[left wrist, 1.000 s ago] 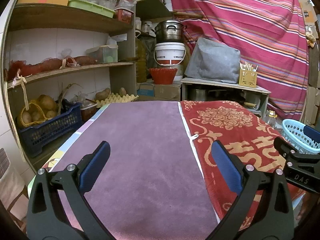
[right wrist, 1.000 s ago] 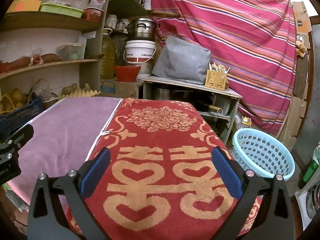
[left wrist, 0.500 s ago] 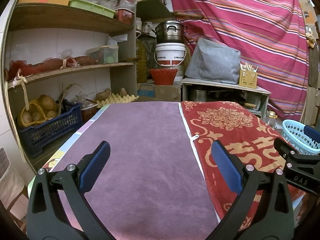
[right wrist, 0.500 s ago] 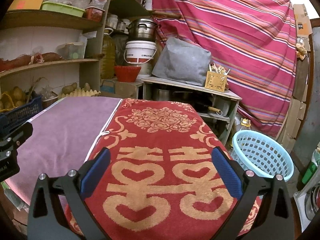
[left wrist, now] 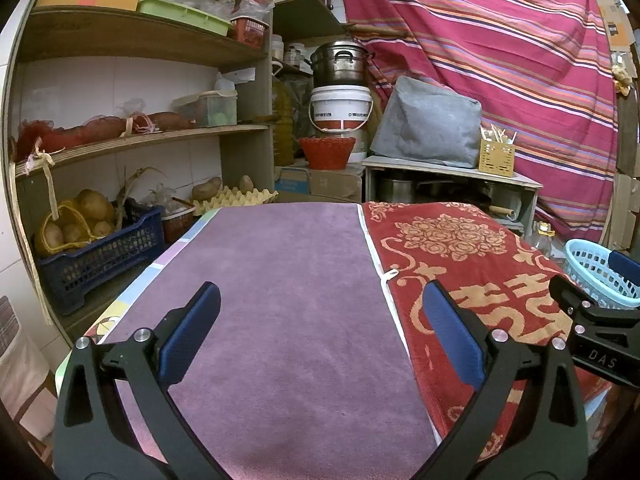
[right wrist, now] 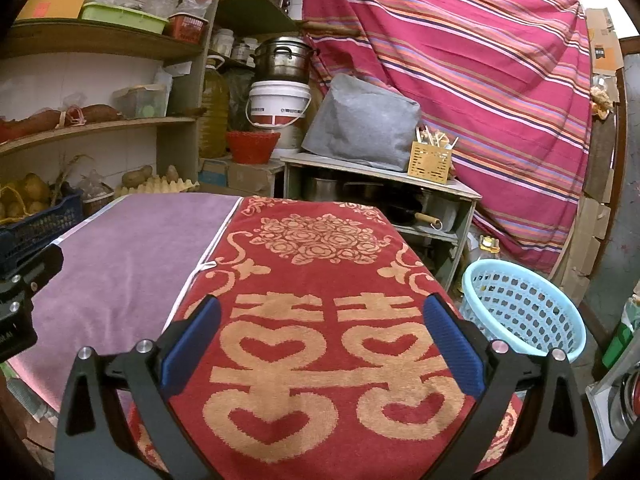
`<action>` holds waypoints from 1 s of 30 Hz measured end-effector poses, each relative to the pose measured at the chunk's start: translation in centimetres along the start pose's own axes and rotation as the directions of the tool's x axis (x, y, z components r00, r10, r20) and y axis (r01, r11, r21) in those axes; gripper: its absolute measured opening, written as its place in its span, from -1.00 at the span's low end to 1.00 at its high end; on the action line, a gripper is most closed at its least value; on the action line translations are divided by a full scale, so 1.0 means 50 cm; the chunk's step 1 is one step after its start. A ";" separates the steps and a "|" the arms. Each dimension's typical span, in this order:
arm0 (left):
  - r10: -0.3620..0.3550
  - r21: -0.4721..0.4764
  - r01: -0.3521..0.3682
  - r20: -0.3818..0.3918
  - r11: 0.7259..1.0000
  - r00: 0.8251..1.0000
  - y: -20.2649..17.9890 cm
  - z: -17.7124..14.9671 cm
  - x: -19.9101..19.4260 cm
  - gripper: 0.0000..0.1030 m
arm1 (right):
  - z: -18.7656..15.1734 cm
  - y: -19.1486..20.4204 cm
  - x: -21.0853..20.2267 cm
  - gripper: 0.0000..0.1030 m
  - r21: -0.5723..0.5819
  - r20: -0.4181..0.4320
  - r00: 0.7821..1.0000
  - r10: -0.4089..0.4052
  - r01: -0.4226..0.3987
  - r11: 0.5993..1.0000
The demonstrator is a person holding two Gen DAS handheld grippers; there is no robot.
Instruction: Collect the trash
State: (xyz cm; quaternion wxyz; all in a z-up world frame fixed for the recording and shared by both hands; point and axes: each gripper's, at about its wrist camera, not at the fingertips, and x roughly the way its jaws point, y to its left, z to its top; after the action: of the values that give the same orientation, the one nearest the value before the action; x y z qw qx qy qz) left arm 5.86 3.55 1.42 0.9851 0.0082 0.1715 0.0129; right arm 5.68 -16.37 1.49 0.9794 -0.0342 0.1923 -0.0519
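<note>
A striped red curtain (right wrist: 480,60) fills the upper right of the frame. Below it, a purple towel (left wrist: 280,300) and a red towel with gold hearts (right wrist: 320,360) cover the table side by side. At right stands a light-blue basket (right wrist: 520,312), its contents hidden. No trash piece shows. Left gripper (left wrist: 320,336) and right gripper (right wrist: 320,344) hang with fingers spread apart, holding nothing.

Counter (left wrist: 132,300) carrying a purple plush cloth (left wrist: 280,300) at left, touching a red patterned towel (right wrist: 320,280) at right. Wooden shelving (left wrist: 140,140) stands left; a pale blue perforated plastic basket (right wrist: 520,312) sits on the floor at right.
</note>
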 end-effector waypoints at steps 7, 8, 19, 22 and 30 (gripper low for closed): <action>0.003 -0.004 -0.003 -0.001 1.000 1.000 -0.001 -0.001 0.000 0.90 | -0.001 -0.003 0.000 0.91 -0.001 0.000 1.000 0.001 -0.001 1.000; 0.002 -0.003 -0.002 -0.001 1.000 1.000 -0.001 -0.001 0.000 0.90 | 0.000 -0.003 0.000 0.91 -0.001 -0.001 1.000 0.002 -0.002 1.000; 0.003 -0.001 -0.003 0.001 1.000 1.000 -0.002 -0.001 -0.001 0.90 | 0.000 -0.003 -0.001 0.91 -0.001 -0.001 1.000 0.002 -0.002 1.000; 0.003 -0.002 -0.003 0.002 1.000 1.000 -0.003 -0.001 -0.001 0.90 | 0.000 -0.003 -0.001 0.91 -0.002 0.001 1.000 0.002 -0.002 1.000; 0.003 -0.002 -0.003 0.001 1.000 1.000 -0.003 -0.002 -0.001 0.90 | 0.000 -0.006 -0.001 0.91 -0.003 0.000 1.000 0.002 -0.002 1.000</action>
State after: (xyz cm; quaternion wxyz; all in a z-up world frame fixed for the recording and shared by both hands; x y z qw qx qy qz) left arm 5.77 3.40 1.35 0.9851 0.0076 0.1712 0.0144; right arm 5.59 -16.66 1.54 0.9793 -0.0354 0.1926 -0.0506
